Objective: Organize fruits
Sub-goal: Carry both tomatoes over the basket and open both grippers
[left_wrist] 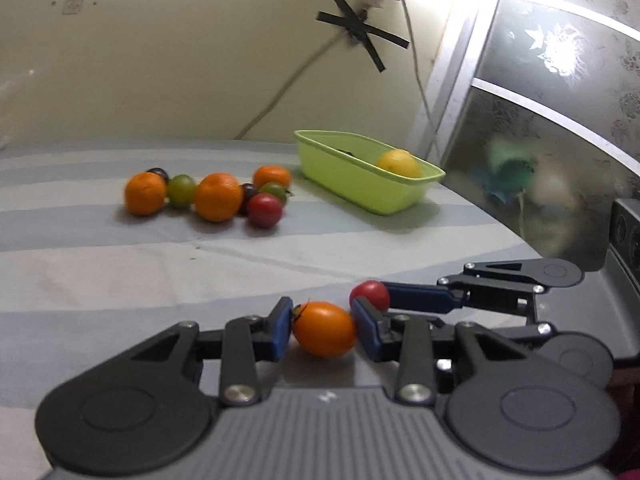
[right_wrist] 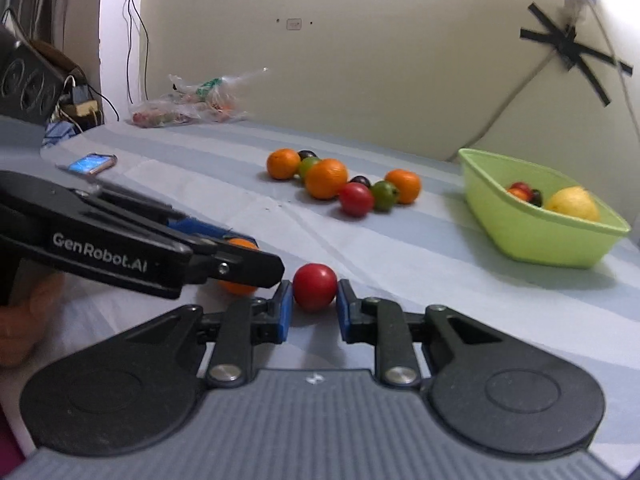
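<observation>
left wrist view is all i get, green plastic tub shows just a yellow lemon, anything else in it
Observer: Yes. The right wrist view shows a small red-orange fruit and a dark one beside the yellow lemon in the green plastic tub.
Operator: is my right gripper on that small red tomato
Observer: Yes, the right gripper has its blue pads against both sides of the small red tomato.
Operator: anything far left on the cloth
Observer: A phone and a clear plastic bag of produce.

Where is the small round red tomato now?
The small round red tomato sits low and central in the right wrist view, clamped in the right claw, beside the orange oval tomato in the left claw.
</observation>
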